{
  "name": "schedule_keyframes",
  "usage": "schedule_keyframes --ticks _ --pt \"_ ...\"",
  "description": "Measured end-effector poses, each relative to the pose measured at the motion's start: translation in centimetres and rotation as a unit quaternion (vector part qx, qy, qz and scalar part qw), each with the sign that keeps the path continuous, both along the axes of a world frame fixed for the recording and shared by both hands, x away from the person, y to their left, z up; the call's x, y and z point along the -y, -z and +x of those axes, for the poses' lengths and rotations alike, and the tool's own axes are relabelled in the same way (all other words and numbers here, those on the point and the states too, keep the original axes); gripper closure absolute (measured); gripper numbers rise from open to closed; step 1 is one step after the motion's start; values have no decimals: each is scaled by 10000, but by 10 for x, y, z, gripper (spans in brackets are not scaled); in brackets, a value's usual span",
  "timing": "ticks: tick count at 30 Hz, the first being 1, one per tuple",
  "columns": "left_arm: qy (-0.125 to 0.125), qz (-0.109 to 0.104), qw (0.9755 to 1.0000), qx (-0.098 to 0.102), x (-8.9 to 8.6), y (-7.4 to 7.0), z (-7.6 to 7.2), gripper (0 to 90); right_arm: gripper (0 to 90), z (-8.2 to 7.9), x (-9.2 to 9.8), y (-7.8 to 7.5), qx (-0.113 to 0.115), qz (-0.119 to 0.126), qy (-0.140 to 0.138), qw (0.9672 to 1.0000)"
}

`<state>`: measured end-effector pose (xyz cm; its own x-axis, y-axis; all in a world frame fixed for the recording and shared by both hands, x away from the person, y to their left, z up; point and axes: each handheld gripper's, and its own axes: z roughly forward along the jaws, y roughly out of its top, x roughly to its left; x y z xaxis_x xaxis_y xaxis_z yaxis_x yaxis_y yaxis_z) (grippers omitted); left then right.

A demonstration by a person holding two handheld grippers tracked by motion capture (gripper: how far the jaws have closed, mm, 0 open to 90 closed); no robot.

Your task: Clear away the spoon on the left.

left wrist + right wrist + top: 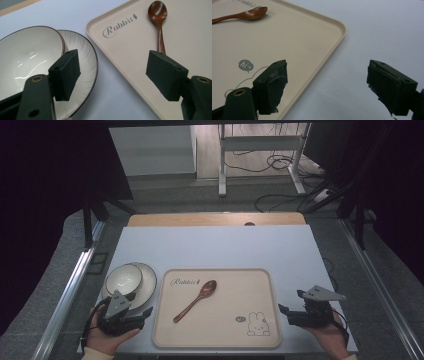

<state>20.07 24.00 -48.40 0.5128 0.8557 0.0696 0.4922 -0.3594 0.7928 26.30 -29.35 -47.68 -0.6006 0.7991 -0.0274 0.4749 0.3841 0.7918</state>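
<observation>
As bowl (122, 279) sits on plate (145, 282) at table's left edge | L gripper (142, 314) wide open, empty, lined up | R gripper (286, 312) wide open, empty, by tray's (220, 340) right edge

Brown spoon (195, 300), beige rabbit-printed tray (225, 285), white brown-rimmed bowl (122, 279).

Your table (210, 247) is evenly lit from above, soft and slightly cool, while the room on the far left and right falls to black. The bowl (27, 57) carries white glare streaks. Shadows are faint. Both gripper views blur slightly toward the near black jaws
</observation>
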Motion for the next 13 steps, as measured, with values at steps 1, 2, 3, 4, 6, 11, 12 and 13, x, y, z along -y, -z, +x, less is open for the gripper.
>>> schedule_keyframes --ticks 1,2,3,4,6,11,12,13 --pt "-9 -25 10000 7 0 0 0 272 170 0 0 0 -3 10 -4 10000" --pt "-7 -38 10000 16 0 0 0 272 170 0 0 0 -3 14 0 10000" --pt "-5 -38 10000 25 0 -1 0 272 170 -1 0 0 -3 13 0 10000" --pt "3 -36 10000 36 1 -1 0 272 170 -1 0 0 -2 25 6 10000" --pt "30 -44 10000 32 2 -1 0 272 170 -2 0 0 7 22 13 10000" --pt "79 -69 9999 52 4 -2 2 270 170 -4 2 0 11 73 89 9999" --pt "78 -66 9999 53 4 -2 3 270 170 -4 1 0 7 85 93 9999" --pt "88 -70 9999 62 5 -2 3 270 170 -4 1 0 8 94 92 9999"
